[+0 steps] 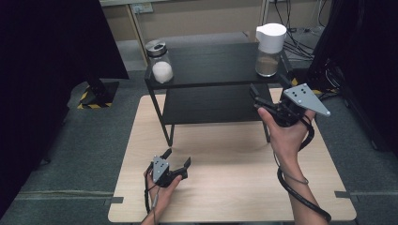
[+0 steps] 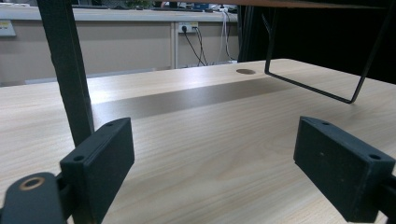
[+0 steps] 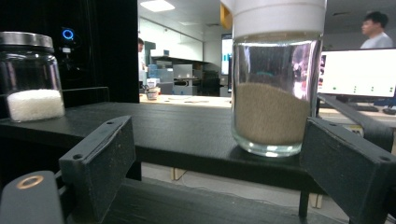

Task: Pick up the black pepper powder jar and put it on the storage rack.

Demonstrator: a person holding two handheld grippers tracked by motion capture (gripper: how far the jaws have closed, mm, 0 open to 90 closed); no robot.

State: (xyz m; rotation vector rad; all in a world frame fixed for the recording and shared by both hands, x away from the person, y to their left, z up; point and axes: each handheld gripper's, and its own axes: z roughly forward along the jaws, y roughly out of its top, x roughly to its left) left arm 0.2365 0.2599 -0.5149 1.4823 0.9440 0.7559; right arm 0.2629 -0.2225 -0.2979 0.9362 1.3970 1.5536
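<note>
Both grippers' jaws gape empty — left gripper (image 1: 175, 165) low over the table (image 1: 234, 178), right gripper (image 1: 267, 96) raised toward the white-lidded jar (image 1: 269, 50).

a jar with white grains (image 1: 160, 62) and a metal lid stands at the shelf's (image 1: 211, 63) left end, about eleven o'clock from the table's (image 1: 225, 178) middle. black curtains hang at nine and three o'clock. a yellow-black striped base (image 1: 96, 95) sits on the grey floor at ten o'clock. cables (image 1: 293, 28) trail at one o'clock.
</note>
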